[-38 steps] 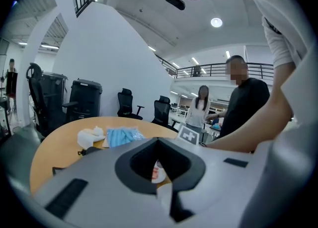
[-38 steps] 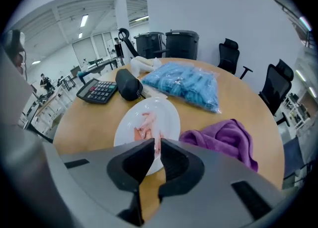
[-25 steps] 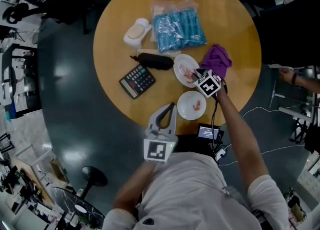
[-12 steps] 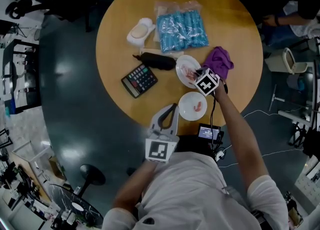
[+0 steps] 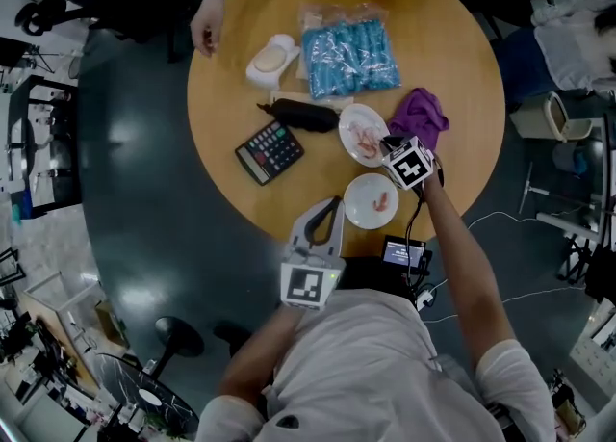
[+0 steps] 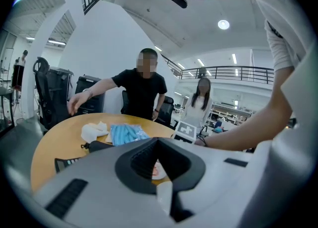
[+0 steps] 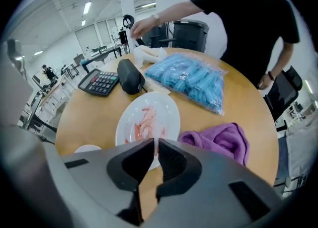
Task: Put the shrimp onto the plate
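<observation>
Your right tool [image 5: 387, 147] pinches a shrimp [image 7: 156, 146] over the far plate [image 5: 351, 118], ready for the near plate [image 5: 358, 208]; your left tool [image 5: 331, 203] hangs back, shut and empty.

Open lanes: bare table [image 5: 229, 93] on the left and on the far right past the purple cloth [image 5: 420, 117]. Mid-table is a wall: calculator [image 5: 269, 151], black pouch [image 5: 303, 116], far plate [image 5: 363, 134] and cloth, with the blue bag [image 5: 349, 57] behind. The strip between far plate and near plate [image 5: 371, 201] looks passable, right gripper [image 5: 388, 149] over one end; another person's hand [image 5: 205, 26] over the far-left rim.
</observation>
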Action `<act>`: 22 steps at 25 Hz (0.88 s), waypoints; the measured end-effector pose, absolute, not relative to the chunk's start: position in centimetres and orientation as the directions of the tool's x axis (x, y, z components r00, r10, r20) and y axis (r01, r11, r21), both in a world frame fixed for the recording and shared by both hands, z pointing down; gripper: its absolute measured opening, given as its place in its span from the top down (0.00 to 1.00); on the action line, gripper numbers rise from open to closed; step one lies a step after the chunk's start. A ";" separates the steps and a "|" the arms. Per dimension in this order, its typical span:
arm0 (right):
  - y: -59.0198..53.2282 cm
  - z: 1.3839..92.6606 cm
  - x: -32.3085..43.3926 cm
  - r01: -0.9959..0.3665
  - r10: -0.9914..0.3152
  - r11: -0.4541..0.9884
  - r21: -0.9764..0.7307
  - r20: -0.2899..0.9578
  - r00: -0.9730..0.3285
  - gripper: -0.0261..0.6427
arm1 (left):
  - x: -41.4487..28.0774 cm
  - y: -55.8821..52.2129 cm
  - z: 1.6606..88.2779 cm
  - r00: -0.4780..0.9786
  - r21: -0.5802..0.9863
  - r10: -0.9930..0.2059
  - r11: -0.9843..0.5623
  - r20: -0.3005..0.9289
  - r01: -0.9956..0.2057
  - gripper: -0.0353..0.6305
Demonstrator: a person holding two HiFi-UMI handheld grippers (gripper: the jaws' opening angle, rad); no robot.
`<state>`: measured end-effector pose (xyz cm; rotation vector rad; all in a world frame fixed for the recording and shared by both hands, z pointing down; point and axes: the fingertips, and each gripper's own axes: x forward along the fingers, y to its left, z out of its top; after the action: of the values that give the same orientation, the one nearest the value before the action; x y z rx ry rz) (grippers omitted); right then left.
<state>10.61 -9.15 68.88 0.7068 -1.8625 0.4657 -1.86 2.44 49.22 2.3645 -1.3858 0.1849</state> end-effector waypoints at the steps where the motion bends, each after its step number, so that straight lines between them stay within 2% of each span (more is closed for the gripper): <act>1: -8.6 68.3 10.6 -0.661 -0.261 0.750 0.003 0.920 -0.293 0.90 | -1.7 2.6 49.2 0.505 0.267 -0.807 -0.437 0.305 -0.859 0.94; 13: 5.3 68.1 10.1 -0.621 -0.158 0.778 -0.094 0.927 -0.339 0.90 | -0.4 4.9 49.1 0.550 0.243 -0.777 -0.494 0.308 -0.835 0.94; 22: 6.9 70.1 8.8 -0.610 -0.134 0.788 -0.083 0.944 -0.302 0.90 | 0.1 5.2 49.1 0.544 0.262 -0.777 -0.479 0.318 -0.838 0.94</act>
<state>8.77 6.91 70.08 0.5693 -1.8452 0.5238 0.06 5.23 49.14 2.3999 -1.3202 0.2182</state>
